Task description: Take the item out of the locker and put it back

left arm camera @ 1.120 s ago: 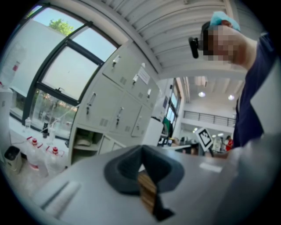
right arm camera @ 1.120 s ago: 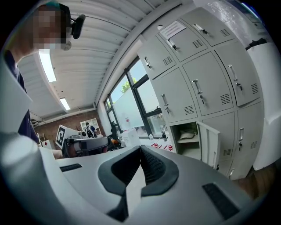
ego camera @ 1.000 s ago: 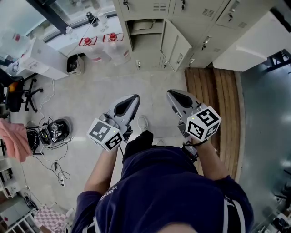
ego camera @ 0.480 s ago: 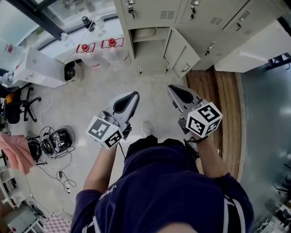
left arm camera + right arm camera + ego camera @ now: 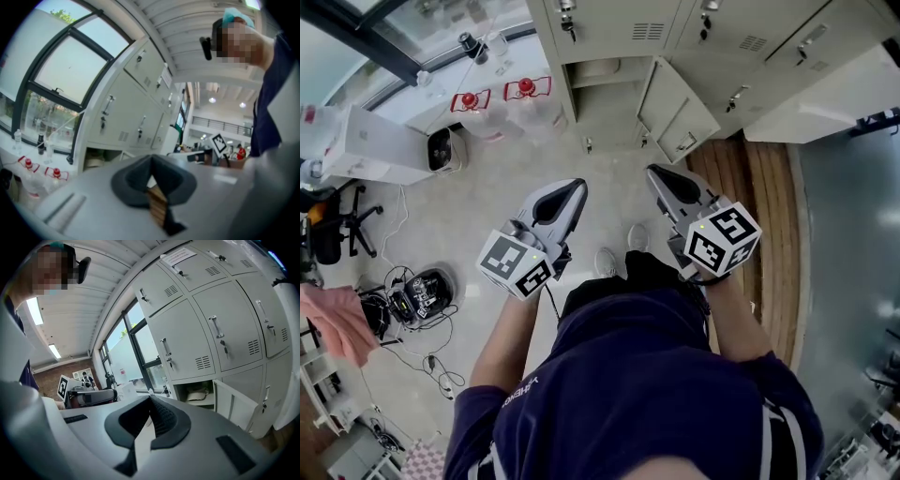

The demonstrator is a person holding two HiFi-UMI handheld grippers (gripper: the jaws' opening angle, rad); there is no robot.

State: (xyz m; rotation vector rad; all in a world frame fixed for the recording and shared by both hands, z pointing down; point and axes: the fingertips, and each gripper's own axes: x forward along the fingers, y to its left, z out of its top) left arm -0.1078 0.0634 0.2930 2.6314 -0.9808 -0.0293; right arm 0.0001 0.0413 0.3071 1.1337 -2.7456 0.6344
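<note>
Well, item (image 5: 197,393): lay on the upper shelf inside the open locker (image 5: 605,112), well ahead of both grippers.
Handling: looked pale, soft and probably light; a near fold seemed the best place to pinch.
Left gripper (image 5: 574,189): jaws together, empty.
Right gripper (image 5: 656,176): jaws together, empty.

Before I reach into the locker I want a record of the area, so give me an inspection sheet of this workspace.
Surface: pale floor; wooden platform to the right, by the lockers.
Job's things: open locker, its door swung out; pale item lying on its shelf.
Clutter: two red-capped water jugs, white box, pink cloth.
Grippers: left gripper shut, empty; right gripper shut, empty; both short of the locker.
Cables: tangle of cables on the floor at left.
Surroundings: bank of grey lockers, windows, office chair.
</note>
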